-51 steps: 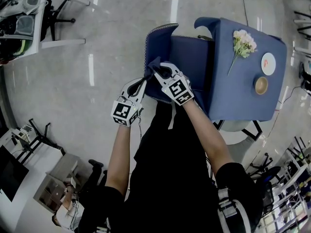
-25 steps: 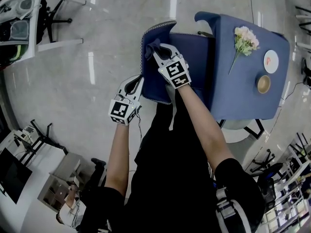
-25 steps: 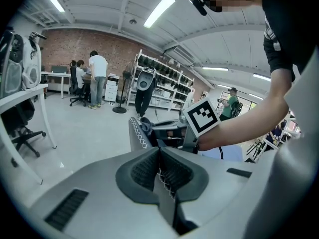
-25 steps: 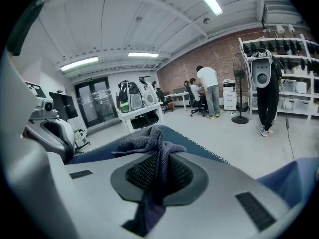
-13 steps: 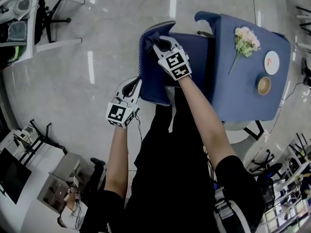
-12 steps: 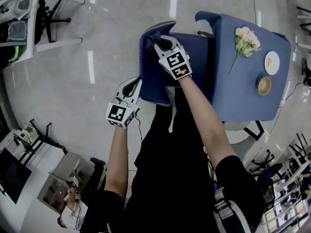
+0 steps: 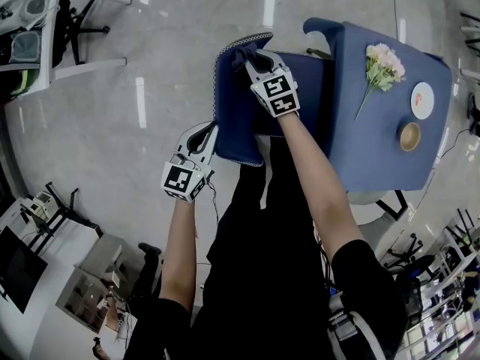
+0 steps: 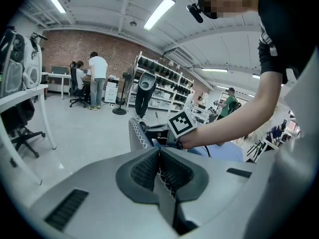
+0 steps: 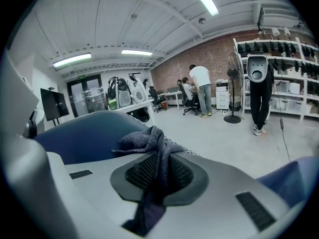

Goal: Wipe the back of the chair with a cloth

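The person stands right over the blue chair (image 7: 234, 118), both arms stretched down to it. The right gripper (image 7: 253, 57) is out at the far corner of the chair's back, just inside the white-stitched edge; its jaws pinch a dark, knitted-looking cloth (image 7: 240, 54). In the right gripper view the cloth bunches up above the pads and a tail of it hangs down between them; the rounded blue back rises close behind, and the cloth seems to lie against the fabric there.

The left gripper (image 7: 208, 131) sits at the near left edge of the back, apart from the right one; in the left gripper view its jaws are pressed together, and a thin strip of the zigzag-stitched edge runs between the pads, so it appears to nip the chair's rim.

Hard by the chair's right side stands a table (image 7: 375, 156) under a blue cover. Toward its far right corner lie a sprig of pale flowers (image 7: 384, 60) and a white plate (image 7: 422, 100); a small cup (image 7: 409, 136), brown inside, sits by the right edge.
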`<state>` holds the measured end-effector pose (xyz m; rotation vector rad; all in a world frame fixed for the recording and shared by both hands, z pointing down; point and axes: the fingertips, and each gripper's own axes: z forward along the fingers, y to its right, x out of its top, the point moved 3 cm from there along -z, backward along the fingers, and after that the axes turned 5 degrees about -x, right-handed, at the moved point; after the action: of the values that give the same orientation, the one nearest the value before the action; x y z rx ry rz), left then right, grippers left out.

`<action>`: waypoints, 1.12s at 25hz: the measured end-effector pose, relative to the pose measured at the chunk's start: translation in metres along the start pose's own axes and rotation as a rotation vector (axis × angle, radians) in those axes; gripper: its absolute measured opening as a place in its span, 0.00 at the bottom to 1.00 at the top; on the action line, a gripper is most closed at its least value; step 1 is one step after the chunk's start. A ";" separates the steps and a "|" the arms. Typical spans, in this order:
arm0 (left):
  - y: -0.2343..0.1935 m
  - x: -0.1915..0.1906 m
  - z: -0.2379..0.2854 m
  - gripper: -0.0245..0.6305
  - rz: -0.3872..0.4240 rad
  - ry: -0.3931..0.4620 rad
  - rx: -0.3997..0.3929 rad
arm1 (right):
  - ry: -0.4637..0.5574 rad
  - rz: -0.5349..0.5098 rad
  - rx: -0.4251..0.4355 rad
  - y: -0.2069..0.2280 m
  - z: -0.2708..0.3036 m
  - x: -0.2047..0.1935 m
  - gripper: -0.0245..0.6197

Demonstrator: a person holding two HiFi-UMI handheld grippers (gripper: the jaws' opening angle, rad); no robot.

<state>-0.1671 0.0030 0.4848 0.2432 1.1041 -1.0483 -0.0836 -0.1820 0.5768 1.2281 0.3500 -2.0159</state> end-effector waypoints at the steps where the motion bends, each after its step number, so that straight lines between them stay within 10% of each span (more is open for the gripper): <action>1: 0.000 0.000 0.000 0.07 0.000 -0.001 0.001 | -0.008 0.003 -0.009 0.004 0.001 -0.003 0.14; 28: -0.002 -0.007 0.002 0.07 -0.025 0.061 0.011 | -0.098 0.095 0.101 -0.036 -0.005 -0.074 0.13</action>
<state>-0.1677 0.0051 0.4924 0.2728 1.1588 -1.0754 -0.0859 -0.1205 0.6324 1.1794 0.1414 -2.0239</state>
